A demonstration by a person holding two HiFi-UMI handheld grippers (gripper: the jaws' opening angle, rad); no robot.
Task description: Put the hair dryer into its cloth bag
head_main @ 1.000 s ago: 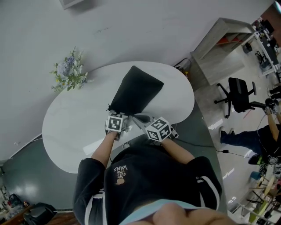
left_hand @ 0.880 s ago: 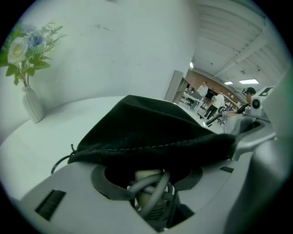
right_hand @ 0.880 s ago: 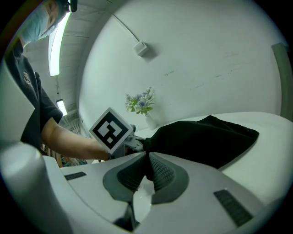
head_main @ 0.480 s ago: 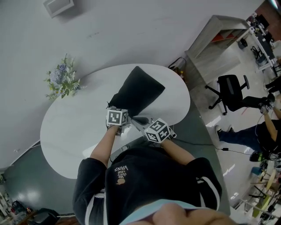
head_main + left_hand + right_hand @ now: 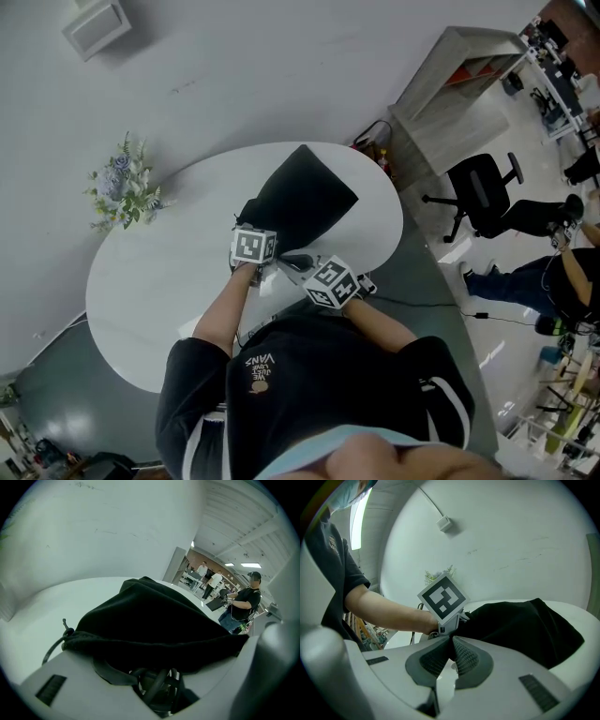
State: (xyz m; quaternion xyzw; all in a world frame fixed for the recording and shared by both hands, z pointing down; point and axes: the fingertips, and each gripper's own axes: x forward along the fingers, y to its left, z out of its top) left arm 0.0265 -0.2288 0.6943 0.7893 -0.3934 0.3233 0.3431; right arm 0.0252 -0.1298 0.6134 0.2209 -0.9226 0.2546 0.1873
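Note:
The black cloth bag (image 5: 305,197) lies bulging on the white table (image 5: 150,281). My left gripper (image 5: 257,232) is at its mouth. In the left gripper view the bag's hem (image 5: 154,644) drapes over both jaws, which stand apart inside the mouth (image 5: 154,670). The hair dryer's coiled black cord (image 5: 157,688) sits wedged between them; the rest of the dryer is hidden in the bag. A drawstring knot (image 5: 65,631) hangs at the left. My right gripper (image 5: 292,261) (image 5: 451,644) is shut with nothing in it, just beside the left gripper's marker cube (image 5: 442,597).
A bunch of artificial flowers (image 5: 122,187) stands at the table's far left edge. Right of the table are a grey shelf unit (image 5: 459,84), a black office chair (image 5: 483,192) and a seated person (image 5: 553,272). A cable (image 5: 422,305) runs across the floor.
My left gripper has moved right and away across the table, and the bag has shifted with it. The right gripper has followed a little. The head view has swung.

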